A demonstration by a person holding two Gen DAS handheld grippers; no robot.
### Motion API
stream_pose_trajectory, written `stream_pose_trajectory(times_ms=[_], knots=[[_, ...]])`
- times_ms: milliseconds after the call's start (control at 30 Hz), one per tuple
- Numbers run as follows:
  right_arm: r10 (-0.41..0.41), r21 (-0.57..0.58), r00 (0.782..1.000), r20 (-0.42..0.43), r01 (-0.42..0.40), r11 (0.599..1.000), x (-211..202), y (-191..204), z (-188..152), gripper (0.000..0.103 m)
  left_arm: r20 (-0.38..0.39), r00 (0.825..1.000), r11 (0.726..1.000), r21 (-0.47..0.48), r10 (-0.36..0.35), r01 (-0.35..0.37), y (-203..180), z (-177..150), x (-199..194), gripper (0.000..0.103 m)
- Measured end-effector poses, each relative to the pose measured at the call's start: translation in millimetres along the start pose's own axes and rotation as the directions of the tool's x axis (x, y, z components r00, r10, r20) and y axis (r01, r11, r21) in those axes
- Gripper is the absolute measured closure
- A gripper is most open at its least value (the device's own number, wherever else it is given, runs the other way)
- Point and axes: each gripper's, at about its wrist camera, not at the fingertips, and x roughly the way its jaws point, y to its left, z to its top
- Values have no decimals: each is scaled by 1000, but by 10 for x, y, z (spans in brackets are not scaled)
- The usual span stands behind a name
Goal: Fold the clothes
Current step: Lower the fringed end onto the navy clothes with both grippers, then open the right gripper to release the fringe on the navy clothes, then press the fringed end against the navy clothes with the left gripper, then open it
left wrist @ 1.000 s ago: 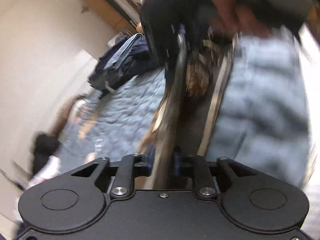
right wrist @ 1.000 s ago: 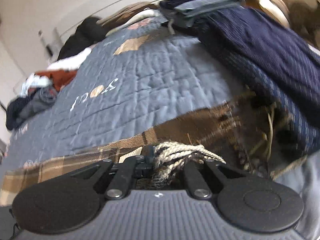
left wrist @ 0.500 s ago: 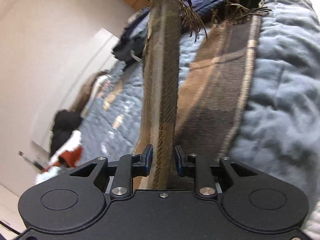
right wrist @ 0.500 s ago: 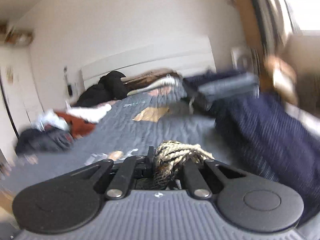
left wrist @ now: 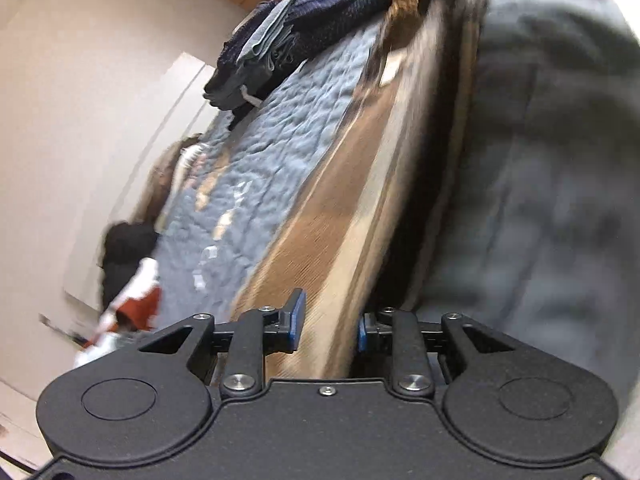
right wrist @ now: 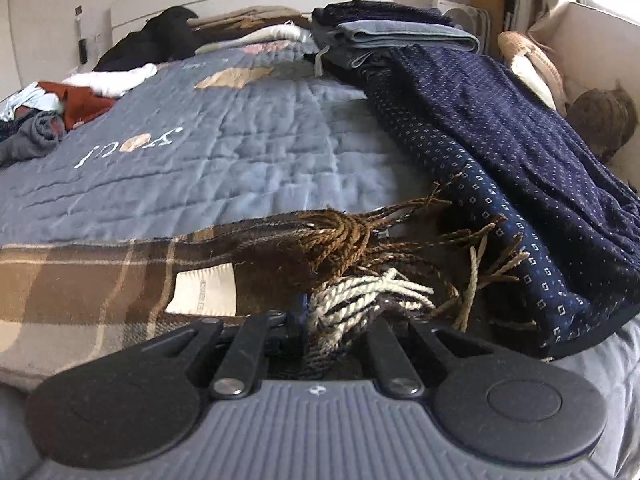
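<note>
Soft, light scarf (right wrist: 88,280) along bed (right wrist: 240,152) edge; right tongs (right wrist: 336,320) clenched on fringe (right wrist: 360,300), left tongs (left wrist: 328,324) released astride it.

Left tool (left wrist: 328,322) apart, right tool (right wrist: 338,322) clamped

A brown plaid scarf (right wrist: 100,276) lay flat across the lower left of the frame, its twisted fringe (right wrist: 360,236) bunched at lower centre.
</note>
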Motion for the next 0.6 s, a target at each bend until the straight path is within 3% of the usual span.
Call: stream_pose_trajectory(times_ms=[67, 200, 367, 400, 533, 600], knots=[[-14, -1, 999, 37, 14, 1000, -41, 0, 4, 97, -19, 999, 998, 50, 30, -29, 37, -164, -12, 73], [-55, -13, 992, 117, 57, 998, -65, 25, 82, 97, -58, 998, 998, 63, 32, -28, 172, -371, -53, 73], [-73, -15, 997, -31, 73, 997, 119, 9, 39, 93, -88, 996, 999, 20, -28, 30, 285, -394, -133, 72], [-77, -16, 995, -63, 76, 997, 148, 5, 24, 90, -89, 995, 999, 20, -37, 38, 301, -401, -168, 71], [-82, 84, 991, -105, 91, 992, -51, -164, 58, 58, -93, 993, 997, 14, -75, 77, 376, -433, -320, 56], [-76, 118, 985, -153, 95, 988, -157, -257, 72, 55, -91, 989, 993, -9, -119, 119, 453, -475, -427, 55]])
